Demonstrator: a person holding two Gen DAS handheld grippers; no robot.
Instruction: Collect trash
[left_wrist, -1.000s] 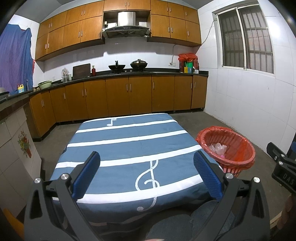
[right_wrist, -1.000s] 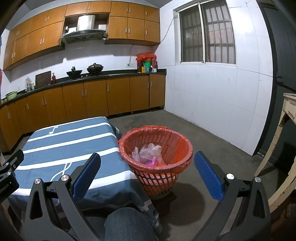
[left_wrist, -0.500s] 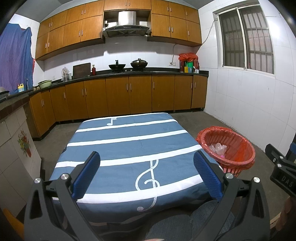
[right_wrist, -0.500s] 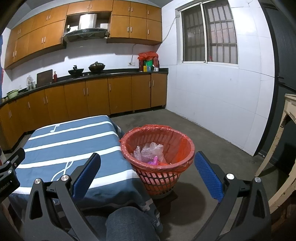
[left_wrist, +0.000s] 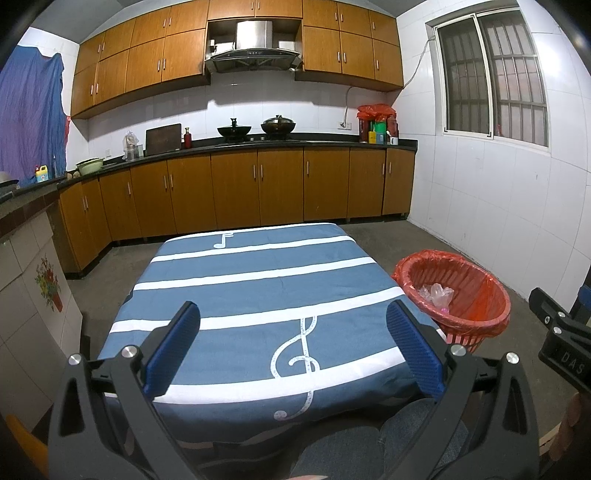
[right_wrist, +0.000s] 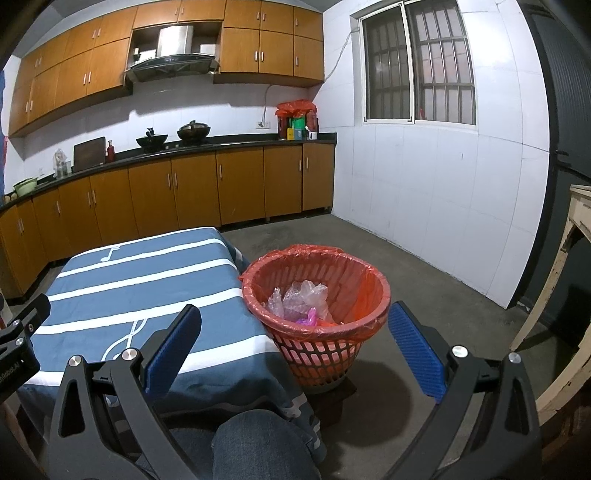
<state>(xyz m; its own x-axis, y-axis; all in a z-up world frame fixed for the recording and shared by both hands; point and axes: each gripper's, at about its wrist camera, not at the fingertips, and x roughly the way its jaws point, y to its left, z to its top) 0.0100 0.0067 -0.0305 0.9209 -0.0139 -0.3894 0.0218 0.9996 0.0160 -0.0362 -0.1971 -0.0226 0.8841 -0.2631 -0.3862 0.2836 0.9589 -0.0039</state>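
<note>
The right gripper (right_wrist: 293, 349) has edged a little leftward; the basket (right_wrist: 354, 280) now sits more squarely between its wide-apart fingers.

A: How's the light?

B: Artificial, from overhead. The white wall tiles (left_wrist: 491, 206) glare, the window (right_wrist: 417, 62) is dark, and the cabinets (left_wrist: 236, 192) stay dim.

A: Shadows?

B: A soft one under the trash basket (right_wrist: 317, 291) on the floor, and one below the range hood (left_wrist: 253, 55).

A: Sharpness?

B: Sharp in the centre. Fisheye bending curves the counter, and both views have black vignetted corners.
</note>
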